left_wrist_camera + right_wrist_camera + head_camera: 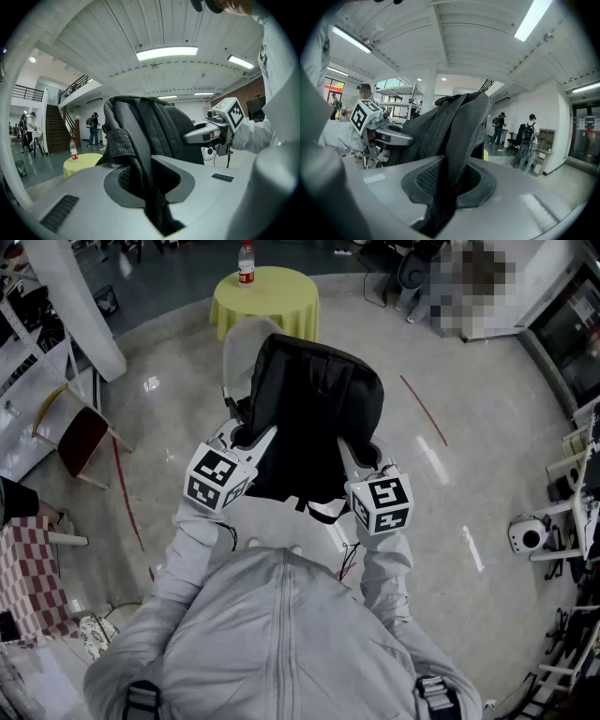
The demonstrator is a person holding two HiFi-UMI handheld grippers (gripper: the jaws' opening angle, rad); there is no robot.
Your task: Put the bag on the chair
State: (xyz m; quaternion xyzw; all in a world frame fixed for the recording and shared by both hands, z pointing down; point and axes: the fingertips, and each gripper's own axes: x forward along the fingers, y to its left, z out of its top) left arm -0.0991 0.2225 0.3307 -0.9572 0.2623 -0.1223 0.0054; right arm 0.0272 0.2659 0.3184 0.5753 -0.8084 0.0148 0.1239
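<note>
A black backpack hangs upright between my two grippers, in front of my chest. My left gripper is shut on the dark strap at the bag's left side, and the strap runs down between its jaws. My right gripper is shut on the strap at the right side; its mesh webbing is pinched in the jaws. A pale grey chair stands just behind the bag; only its rounded back shows at the bag's upper left. The bag hides the seat.
A round table with a yellow cloth stands beyond the chair, with a bottle on it. A red-seated chair and a white pillar are at the left. Equipment stands line the right. People stand far off.
</note>
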